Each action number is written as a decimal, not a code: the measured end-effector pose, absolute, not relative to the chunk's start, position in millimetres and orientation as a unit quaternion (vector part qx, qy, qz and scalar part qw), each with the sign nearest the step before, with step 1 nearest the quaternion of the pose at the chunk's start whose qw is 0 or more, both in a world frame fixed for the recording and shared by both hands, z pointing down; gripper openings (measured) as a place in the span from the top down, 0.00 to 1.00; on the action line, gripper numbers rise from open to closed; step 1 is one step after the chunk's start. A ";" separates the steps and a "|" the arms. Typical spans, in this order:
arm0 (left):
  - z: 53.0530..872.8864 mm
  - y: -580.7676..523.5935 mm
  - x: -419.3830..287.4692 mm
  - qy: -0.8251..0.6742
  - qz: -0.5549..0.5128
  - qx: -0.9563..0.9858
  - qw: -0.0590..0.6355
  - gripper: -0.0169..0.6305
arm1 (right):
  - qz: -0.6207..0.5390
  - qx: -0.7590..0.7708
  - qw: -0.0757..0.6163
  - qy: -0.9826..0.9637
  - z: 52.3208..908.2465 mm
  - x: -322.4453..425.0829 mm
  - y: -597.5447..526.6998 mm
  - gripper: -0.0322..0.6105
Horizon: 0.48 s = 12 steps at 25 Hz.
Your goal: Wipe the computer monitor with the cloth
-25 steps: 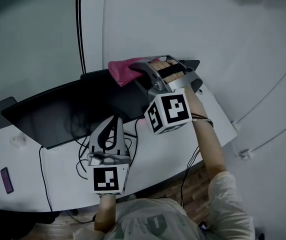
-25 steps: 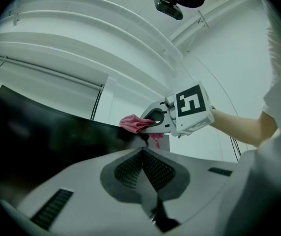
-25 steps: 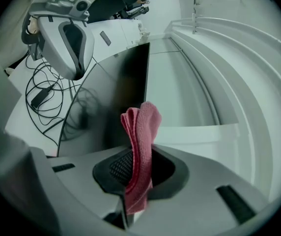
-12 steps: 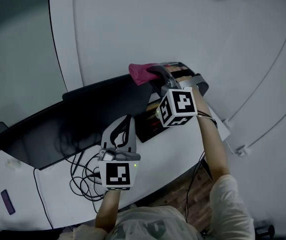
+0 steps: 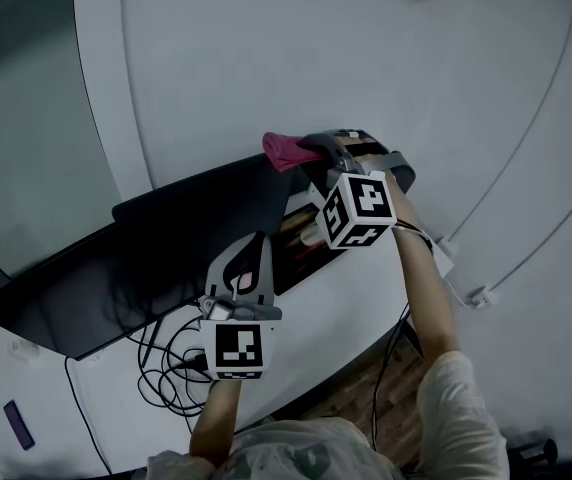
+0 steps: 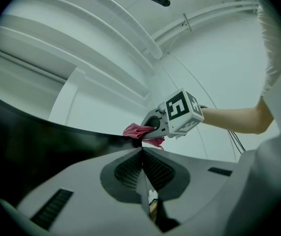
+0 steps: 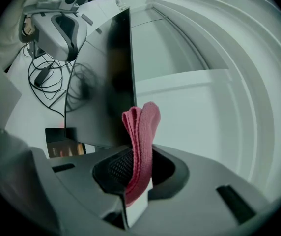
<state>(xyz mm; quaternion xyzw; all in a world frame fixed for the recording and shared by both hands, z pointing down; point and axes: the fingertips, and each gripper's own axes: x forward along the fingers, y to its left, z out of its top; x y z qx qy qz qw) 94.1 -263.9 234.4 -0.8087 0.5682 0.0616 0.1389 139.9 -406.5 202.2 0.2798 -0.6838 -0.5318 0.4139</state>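
A wide black monitor [image 5: 156,248] stands on a white desk [image 5: 336,318] with its screen dark. My right gripper [image 5: 306,150] is shut on a folded pink cloth [image 5: 286,149] at the monitor's top right corner. In the right gripper view the cloth [image 7: 139,141] sticks up between the jaws, beside the monitor's edge [image 7: 123,73]. My left gripper [image 5: 249,253] hangs in front of the lower screen, jaws pressed together with nothing between them. The left gripper view shows the right gripper [image 6: 153,130] with the cloth [image 6: 138,131] at the monitor's top edge.
A tangle of black cables [image 5: 166,358] lies on the desk under the monitor. A small purple object [image 5: 18,424] lies at the desk's left end. A pale wall [image 5: 296,48] rises behind the monitor. White conduit [image 5: 526,168] runs along the floor to the right.
The view has shifted, so the monitor sits lower and further left. My right gripper stays with the pink cloth at the monitor's top right corner. My left gripper holds its place before the screen.
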 end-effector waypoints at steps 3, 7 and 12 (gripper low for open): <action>235.2 -265.3 96.7 0.567 0.059 -0.810 0.139 0.95 | -0.530 0.286 0.420 -0.679 202.7 147.3 -409.8 0.87; 237.8 -268.4 98.9 0.563 0.058 -0.812 0.139 0.95 | -0.527 0.293 0.438 -0.667 208.2 157.7 -419.5 0.87; 241.3 -272.3 102.2 0.560 0.055 -0.815 0.137 0.95 | -0.502 0.342 0.375 -0.700 192.4 165.1 -420.9 0.87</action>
